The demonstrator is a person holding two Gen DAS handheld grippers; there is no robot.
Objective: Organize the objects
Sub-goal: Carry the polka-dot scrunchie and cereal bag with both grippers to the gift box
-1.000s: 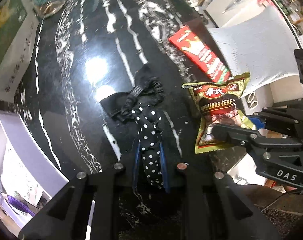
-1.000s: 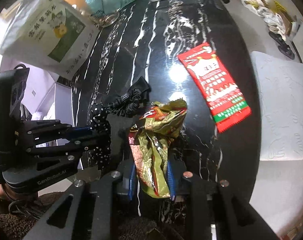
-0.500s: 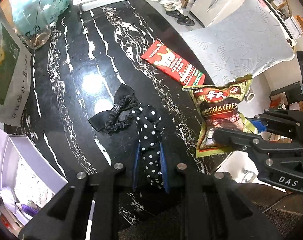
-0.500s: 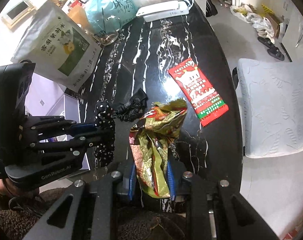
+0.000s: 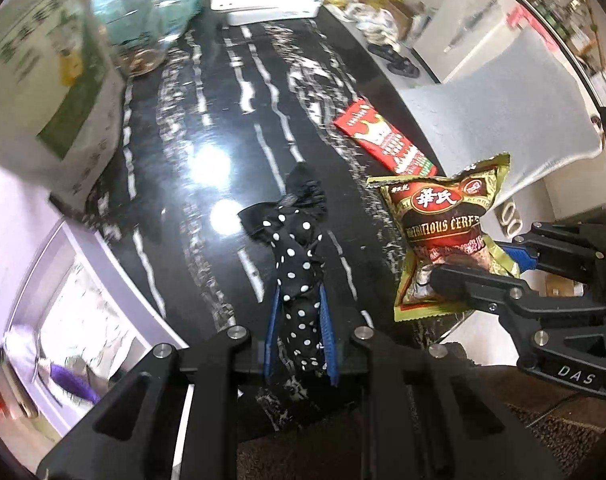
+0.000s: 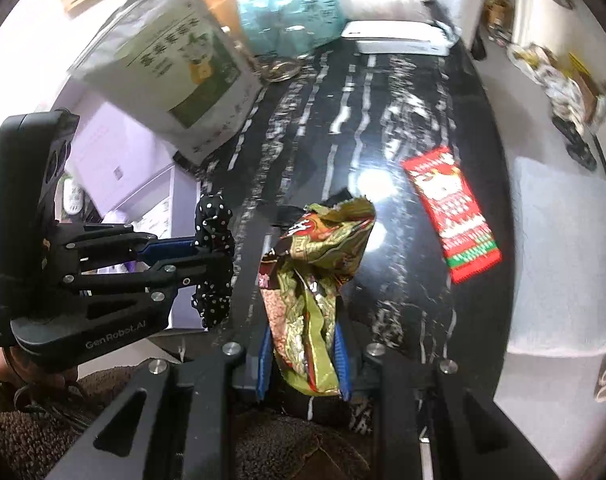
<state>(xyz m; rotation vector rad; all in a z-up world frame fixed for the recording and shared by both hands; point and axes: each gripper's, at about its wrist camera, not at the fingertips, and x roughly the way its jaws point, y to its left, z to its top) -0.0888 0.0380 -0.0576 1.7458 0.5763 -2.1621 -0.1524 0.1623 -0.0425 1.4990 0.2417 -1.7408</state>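
My left gripper (image 5: 299, 300) is shut on a black polka-dot scrunchie (image 5: 299, 272) and holds it above the black marble table (image 5: 223, 152); both show in the right wrist view, the gripper (image 6: 207, 252) at the left with the scrunchie (image 6: 215, 264). A black bow scrunchie (image 5: 303, 192) lies on the table just beyond. My right gripper (image 6: 303, 344) is shut on a green-and-brown cereal snack packet (image 6: 315, 280), also seen in the left wrist view (image 5: 447, 236). A red snack packet (image 6: 451, 212) lies flat on the table to the right (image 5: 383, 140).
A white and green bag (image 6: 171, 76), a teal bag (image 6: 287, 12) and a white flat device (image 6: 399, 38) stand at the table's far end. A lilac drawer unit (image 5: 63, 304) is left of the table. A white chair (image 6: 563, 260) is to the right.
Both grippers have lifted and pulled back with their loads. The polka-dot scrunchie has come up off the table, away from the black bow scrunchie. The view swung left toward the drawer unit.
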